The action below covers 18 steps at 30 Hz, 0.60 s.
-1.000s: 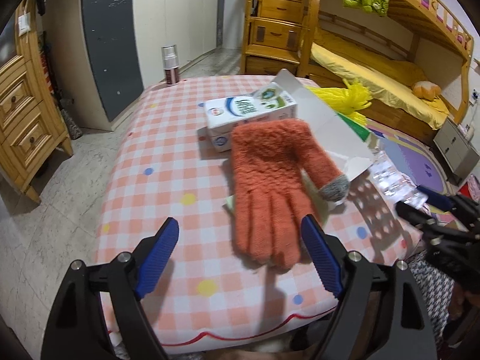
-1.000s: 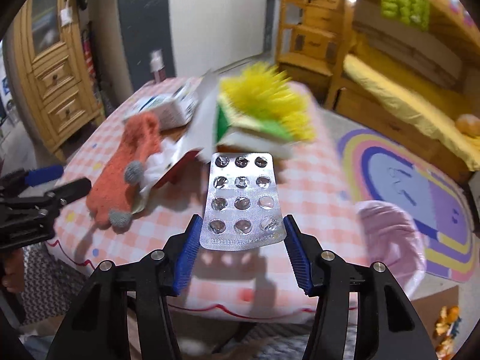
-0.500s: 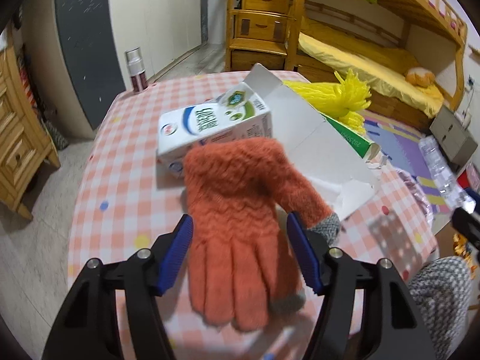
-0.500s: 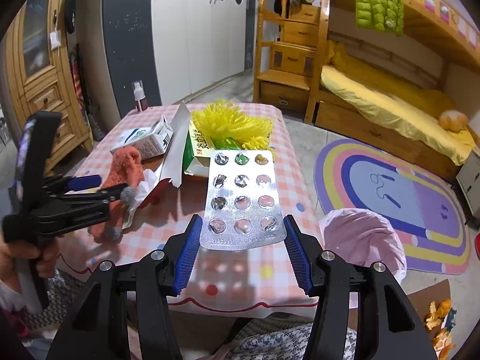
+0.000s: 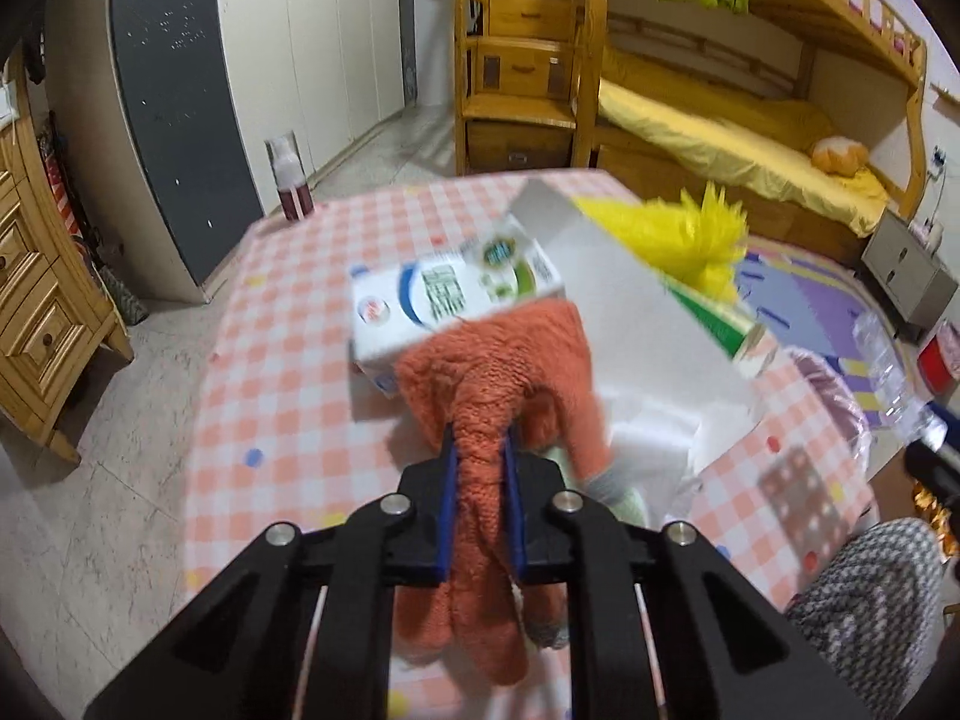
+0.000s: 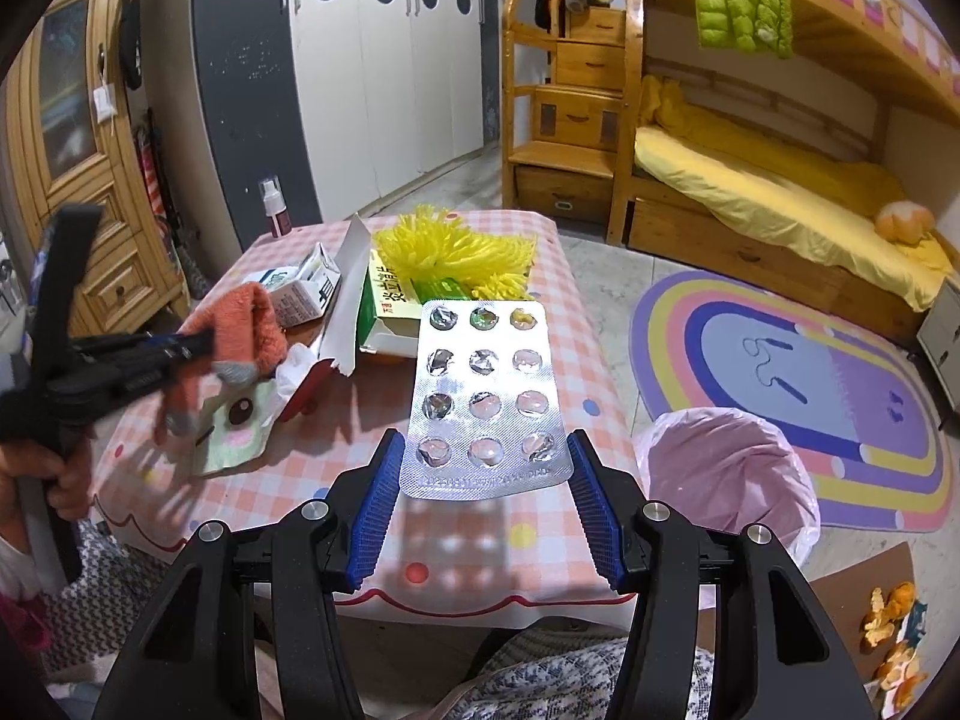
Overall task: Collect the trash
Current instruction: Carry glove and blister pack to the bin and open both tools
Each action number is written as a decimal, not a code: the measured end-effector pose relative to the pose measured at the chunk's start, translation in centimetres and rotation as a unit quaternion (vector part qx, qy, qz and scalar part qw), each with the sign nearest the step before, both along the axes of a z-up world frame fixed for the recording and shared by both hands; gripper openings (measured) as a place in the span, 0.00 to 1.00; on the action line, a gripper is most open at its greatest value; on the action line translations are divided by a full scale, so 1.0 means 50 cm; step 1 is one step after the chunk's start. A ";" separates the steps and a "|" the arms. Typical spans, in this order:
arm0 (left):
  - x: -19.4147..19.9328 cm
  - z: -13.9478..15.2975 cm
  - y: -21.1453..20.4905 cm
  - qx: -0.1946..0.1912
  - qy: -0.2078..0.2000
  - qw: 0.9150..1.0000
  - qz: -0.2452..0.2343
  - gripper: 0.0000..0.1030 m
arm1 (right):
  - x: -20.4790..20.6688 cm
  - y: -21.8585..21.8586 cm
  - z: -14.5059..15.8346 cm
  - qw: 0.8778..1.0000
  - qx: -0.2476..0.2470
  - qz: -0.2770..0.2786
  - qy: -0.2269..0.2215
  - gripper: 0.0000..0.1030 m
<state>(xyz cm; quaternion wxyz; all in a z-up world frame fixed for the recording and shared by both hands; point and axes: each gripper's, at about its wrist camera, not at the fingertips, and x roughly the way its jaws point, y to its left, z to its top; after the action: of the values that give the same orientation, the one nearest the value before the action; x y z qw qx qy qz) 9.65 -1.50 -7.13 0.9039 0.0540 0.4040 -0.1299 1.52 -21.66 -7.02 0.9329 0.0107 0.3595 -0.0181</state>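
My left gripper [image 5: 480, 468] is shut on an orange knit glove [image 5: 498, 384] and holds it bunched above the checked table [image 5: 288, 360]. It also shows in the right wrist view [image 6: 186, 348] with the glove [image 6: 246, 324] hanging from it. My right gripper [image 6: 483, 498] is shut on an empty silver blister pack [image 6: 483, 402], held flat above the table's near edge. A bin with a pink bag [image 6: 726, 468] stands on the floor right of the table.
On the table lie a milk carton [image 5: 450, 300], an open white box [image 5: 630, 330], a green medicine box [image 6: 390, 300], yellow string [image 6: 456, 252] and a green wrapper [image 6: 234, 432]. A spray bottle [image 5: 291, 183] stands at the far corner. Orange peel [image 6: 894, 630] lies on the floor.
My left gripper closed on the orange glove and lifted it off the table. The right gripper kept hold of the blister pack and drew back a little from the table.
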 end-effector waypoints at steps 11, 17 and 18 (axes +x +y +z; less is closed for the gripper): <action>-0.063 0.197 -0.001 -0.079 -0.083 0.992 -0.049 0.10 | -0.029 -0.040 0.049 0.999 0.028 -0.017 -0.039 0.54; -0.097 0.186 -0.083 -0.087 -0.074 0.989 -0.089 0.10 | -0.051 -0.075 0.070 0.997 0.033 -0.039 -0.054 0.54; -0.100 0.177 -0.101 -0.087 -0.070 0.989 -0.098 0.10 | -0.056 -0.085 0.073 0.997 0.033 -0.045 -0.056 0.54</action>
<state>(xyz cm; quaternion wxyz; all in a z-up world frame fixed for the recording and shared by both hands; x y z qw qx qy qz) 4.66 -6.53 1.70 0.9144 0.0237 0.3193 -0.2478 -1.29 -25.92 -3.38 0.9489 0.0582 0.3065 -0.0475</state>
